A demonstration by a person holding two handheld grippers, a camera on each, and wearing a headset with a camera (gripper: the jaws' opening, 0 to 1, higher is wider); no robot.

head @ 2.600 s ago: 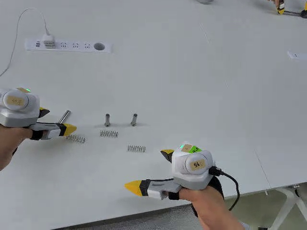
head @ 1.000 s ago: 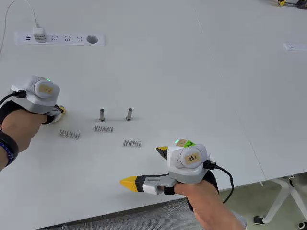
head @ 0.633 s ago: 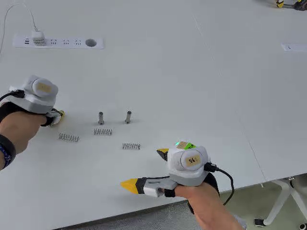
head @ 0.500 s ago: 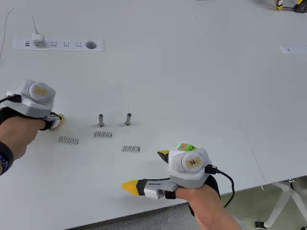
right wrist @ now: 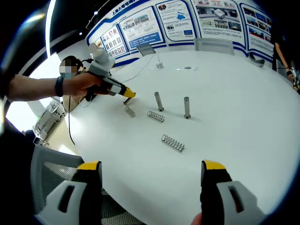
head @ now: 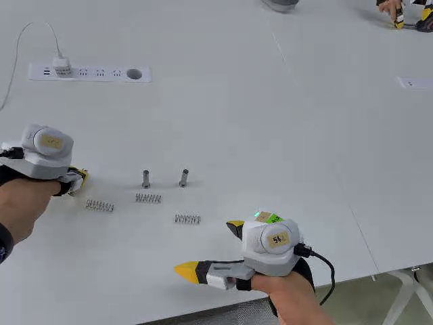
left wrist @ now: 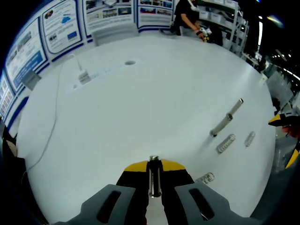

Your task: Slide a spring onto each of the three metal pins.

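**Workbench** (head: 284, 135): white, broad, mostly bare. A power strip (head: 88, 71) lies at the far left, well apart from the work.

**Left gripper** (head: 77, 177): at the left of the bench, tips angled down toward the surface. Its jaws are clamped on the held pin (left wrist: 153, 177). In the left gripper view the pin runs lengthwise between the jaws, its end just past the yellow tips. I cannot tell whether the pin touches the bench.

**Right gripper** (head: 211, 248): close to the bench's near edge, jaws spread wide with nothing between them.

**Pins:** the left standing pin (head: 146, 179) and the right standing pin (head: 184, 177) stand upright side by side at mid-bench. Both are bare, so no spring is on yet.

**Springs:** all three lie flat.
- The left spring (head: 99, 205) is near the left gripper.
- The middle spring (head: 148, 198) is just in front of the left standing pin.
- The near spring (head: 187, 219) is on the near side of the right standing pin.

**Relation that matters:**
- The near spring lies straight ahead of the right gripper, between it and the right standing pin.
- The right gripper view puts it about midway between the open jaws.
- Its long axis runs crosswise, close to the jaw-to-jaw line (a poor line for a pinch).
- My reading is that the right gripper is much the nearer and should take it. It would probably need some wrist roll first, so the jaws close across the coil's width.
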